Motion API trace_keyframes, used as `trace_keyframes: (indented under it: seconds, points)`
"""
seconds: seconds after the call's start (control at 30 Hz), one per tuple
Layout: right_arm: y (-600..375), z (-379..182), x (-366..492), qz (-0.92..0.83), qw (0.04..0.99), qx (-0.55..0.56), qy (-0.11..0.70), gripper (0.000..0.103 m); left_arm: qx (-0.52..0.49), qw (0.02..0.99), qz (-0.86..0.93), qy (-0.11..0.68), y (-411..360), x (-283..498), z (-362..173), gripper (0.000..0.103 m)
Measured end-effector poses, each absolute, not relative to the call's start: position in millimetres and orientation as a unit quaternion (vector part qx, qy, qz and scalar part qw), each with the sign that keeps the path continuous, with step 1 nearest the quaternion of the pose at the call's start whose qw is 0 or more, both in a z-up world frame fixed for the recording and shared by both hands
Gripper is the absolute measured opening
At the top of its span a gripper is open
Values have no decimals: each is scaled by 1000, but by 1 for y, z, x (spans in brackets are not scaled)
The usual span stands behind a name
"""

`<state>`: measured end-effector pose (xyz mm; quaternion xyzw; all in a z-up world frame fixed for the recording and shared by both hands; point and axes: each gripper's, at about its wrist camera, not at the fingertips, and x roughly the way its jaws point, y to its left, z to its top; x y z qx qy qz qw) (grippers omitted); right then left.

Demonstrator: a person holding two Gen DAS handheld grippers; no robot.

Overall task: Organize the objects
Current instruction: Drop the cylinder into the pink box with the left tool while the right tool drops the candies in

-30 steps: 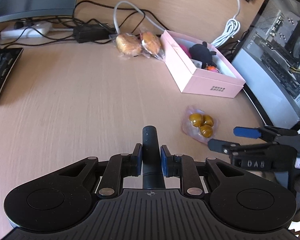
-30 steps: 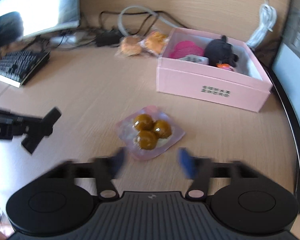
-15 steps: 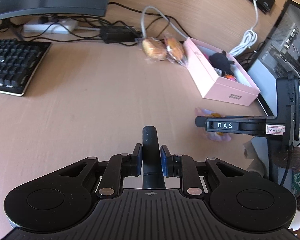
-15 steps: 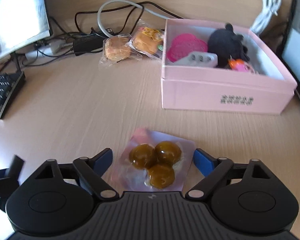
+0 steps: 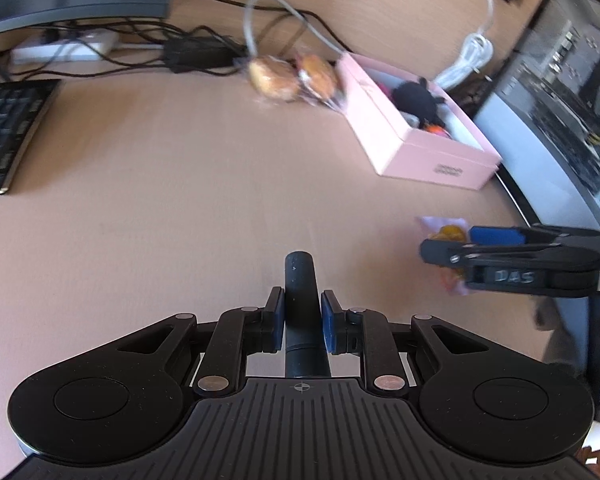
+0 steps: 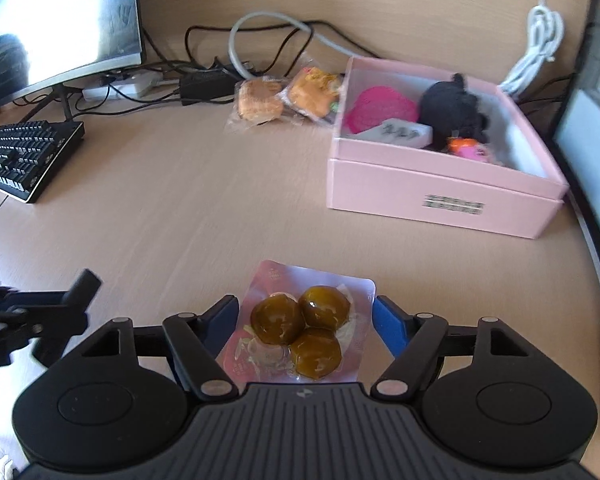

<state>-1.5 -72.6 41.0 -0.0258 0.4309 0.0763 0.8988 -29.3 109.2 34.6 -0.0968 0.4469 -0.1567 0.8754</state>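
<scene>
Fingers of the right gripper (image 6: 305, 320), just closing, are set either side of the snack packet (image 6: 300, 330), pads apart from it; the left gripper (image 5: 300, 316) is clamped on a black rod (image 5: 299, 280).

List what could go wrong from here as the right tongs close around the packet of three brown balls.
1. The packet of three brown balls is thin, glossy film lying flat between the right tongs, whose jaws have just been closing; the pads may slip off or pinch only an edge.
2. Squeezing harder might crush the balls.
3. The pink box already holds a black plush toy and other items, so a dropped packet may land on top and tip out.
</scene>
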Motion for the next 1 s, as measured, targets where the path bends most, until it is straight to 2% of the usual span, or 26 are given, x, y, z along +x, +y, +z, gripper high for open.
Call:
trace_keyframes:
  seconds: [0.2, 0.6, 0.7, 0.8, 1.0]
  points:
    - [-109, 70, -31, 49, 911, -19, 410, 74, -83, 873, -203, 436, 77, -23, 45, 22]
    - [-165, 119, -76, -12, 945, -6, 325, 74, -63, 917, -250, 305, -12, 90, 155, 22]
    - [-175, 118, -79, -25, 947, 3, 319, 74, -92, 908, -268, 308, -37, 129, 145, 23]
    - [-184, 114, -78, -34, 947, 12, 320, 74, -79, 913, -245, 315, -57, 154, 115, 24]
    - [-192, 109, -68, -29, 946, 16, 322, 74, -97, 914, -218, 328, -35, 138, 96, 24]
